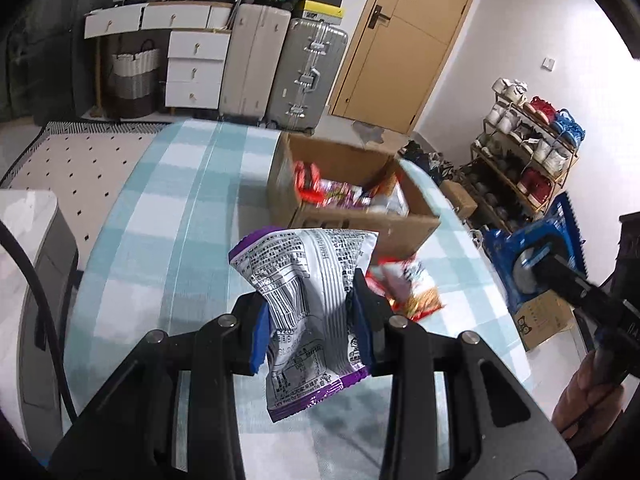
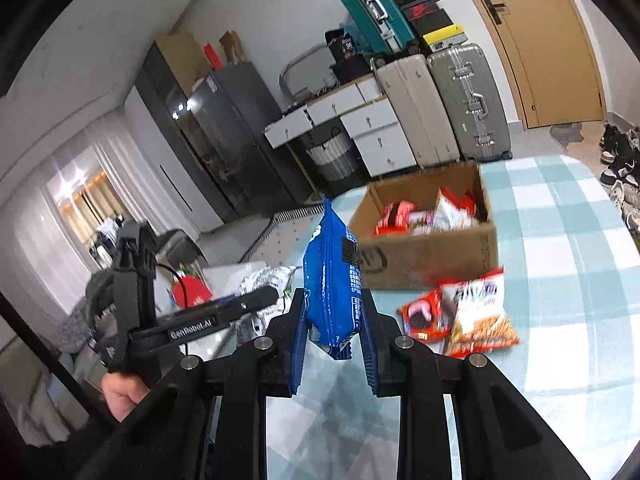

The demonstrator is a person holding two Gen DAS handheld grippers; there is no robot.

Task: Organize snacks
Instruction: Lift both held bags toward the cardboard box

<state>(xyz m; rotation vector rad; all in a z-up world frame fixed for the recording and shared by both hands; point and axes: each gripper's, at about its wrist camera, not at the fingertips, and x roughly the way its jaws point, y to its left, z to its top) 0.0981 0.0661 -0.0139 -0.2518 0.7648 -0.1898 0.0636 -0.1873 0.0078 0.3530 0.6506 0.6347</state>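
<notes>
My left gripper (image 1: 308,300) is shut on a silver and purple snack bag (image 1: 304,312), held above the checked tablecloth. My right gripper (image 2: 334,300) is shut on a blue snack bag (image 2: 332,276), held upright above the table; that bag also shows at the right of the left wrist view (image 1: 532,252). An open cardboard box (image 1: 400,224) with several red and purple snack packs stands ahead on the table, also in the right wrist view (image 2: 436,248). Loose red and orange snack packs (image 2: 468,312) lie in front of the box, also in the left wrist view (image 1: 408,284).
The table carries a blue-white checked cloth (image 1: 168,216). Suitcases (image 1: 304,72), white drawers (image 1: 196,68) and a wooden door (image 1: 404,40) stand behind. A shoe rack (image 1: 528,148) is at the right. A small cardboard box (image 1: 544,320) sits on the floor by the table.
</notes>
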